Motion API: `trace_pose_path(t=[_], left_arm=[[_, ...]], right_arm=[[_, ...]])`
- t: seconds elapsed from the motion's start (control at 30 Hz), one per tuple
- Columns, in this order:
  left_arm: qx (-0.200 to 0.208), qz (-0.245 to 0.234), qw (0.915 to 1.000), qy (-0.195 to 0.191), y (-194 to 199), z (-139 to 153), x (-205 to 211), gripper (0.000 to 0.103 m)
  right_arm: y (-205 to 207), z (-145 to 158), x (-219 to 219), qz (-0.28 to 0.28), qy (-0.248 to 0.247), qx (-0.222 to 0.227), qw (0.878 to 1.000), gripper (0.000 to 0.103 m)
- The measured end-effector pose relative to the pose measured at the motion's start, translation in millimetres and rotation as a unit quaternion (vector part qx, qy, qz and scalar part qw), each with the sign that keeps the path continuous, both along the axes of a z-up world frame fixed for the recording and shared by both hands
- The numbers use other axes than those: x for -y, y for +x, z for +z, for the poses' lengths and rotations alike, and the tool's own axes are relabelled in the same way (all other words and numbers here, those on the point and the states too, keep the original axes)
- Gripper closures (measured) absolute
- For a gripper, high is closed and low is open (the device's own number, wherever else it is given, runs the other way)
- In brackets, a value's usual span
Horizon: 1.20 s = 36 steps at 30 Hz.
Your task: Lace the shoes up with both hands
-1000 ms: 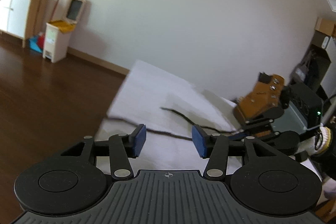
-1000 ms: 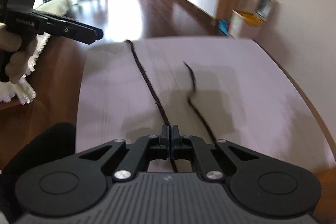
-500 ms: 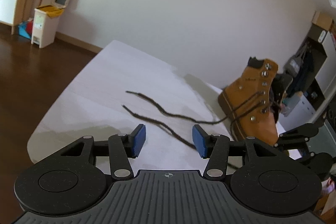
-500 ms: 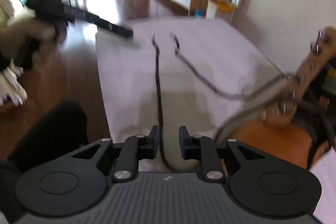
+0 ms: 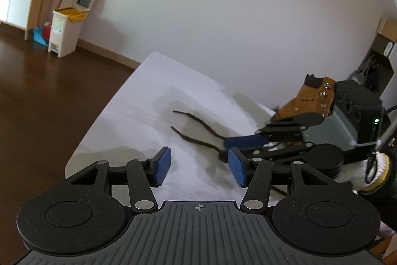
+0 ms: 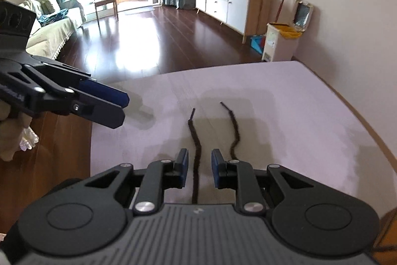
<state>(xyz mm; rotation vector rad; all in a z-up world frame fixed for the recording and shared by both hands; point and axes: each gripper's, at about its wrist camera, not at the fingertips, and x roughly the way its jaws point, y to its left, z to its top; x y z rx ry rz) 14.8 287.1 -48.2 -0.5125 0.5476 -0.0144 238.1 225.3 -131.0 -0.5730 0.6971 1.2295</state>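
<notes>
A tan boot (image 5: pixel 307 98) stands at the table's right end, partly hidden behind my right gripper (image 5: pixel 227 148). Its two dark lace ends (image 5: pixel 196 119) lie loose on the white table (image 5: pixel 139 101). In the right wrist view one lace (image 6: pixel 196 148) runs between the pads of my right gripper (image 6: pixel 199 170) without being pressed; the jaws stand slightly apart. The other lace (image 6: pixel 234 131) lies just to its right. My left gripper (image 5: pixel 199 168) is open and empty above the table's near edge, left of the laces, and shows in the right wrist view too (image 6: pixel 125 108).
Beyond the table's (image 6: pixel 285 116) far edge lies dark wooden floor. A lidded bin (image 6: pixel 280 44) and a white cabinet (image 6: pixel 230 6) stand by the wall, a sofa (image 6: pixel 49 24) at the left. A gloved hand (image 5: pixel 364 173) holds the right gripper.
My right gripper was shut on a lace a second ago and has opened; the lace now lies slack between its pads. Both views swung toward the boot and back.
</notes>
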Motion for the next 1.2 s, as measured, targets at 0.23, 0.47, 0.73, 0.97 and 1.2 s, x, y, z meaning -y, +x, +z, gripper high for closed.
trace_pose_path(t=[0.23,0.47,0.73,0.97,1.2], left_arm=[[0.013,-0.022,0.9989,-0.04,4.0,2.6,10.3,0.048],[0.028,-0.116,0.9775,-0.174,32.1,1.2,58.6,0.049],[0.007,-0.189,0.9435,-0.272,56.9,-5.3,114.5,0.051],[-0.004,-0.182,0.9236,-0.337,70.6,-11.8,138.2,0.056],[-0.009,-0.174,0.9283,-0.328,74.5,-9.5,142.4,0.07]], right_arm=[[-16.5,13.0,39.9,-0.023,0.026,0.023,0.999,0.099],[-49.2,40.9,143.7,-0.094,0.121,0.05,0.987,0.099],[-88.4,55.1,224.2,-0.123,0.169,0.136,0.968,0.099],[-128.9,47.5,250.5,-0.083,0.172,0.245,0.951,0.099],[-155.0,40.4,256.2,-0.065,0.153,0.291,0.942,0.099]])
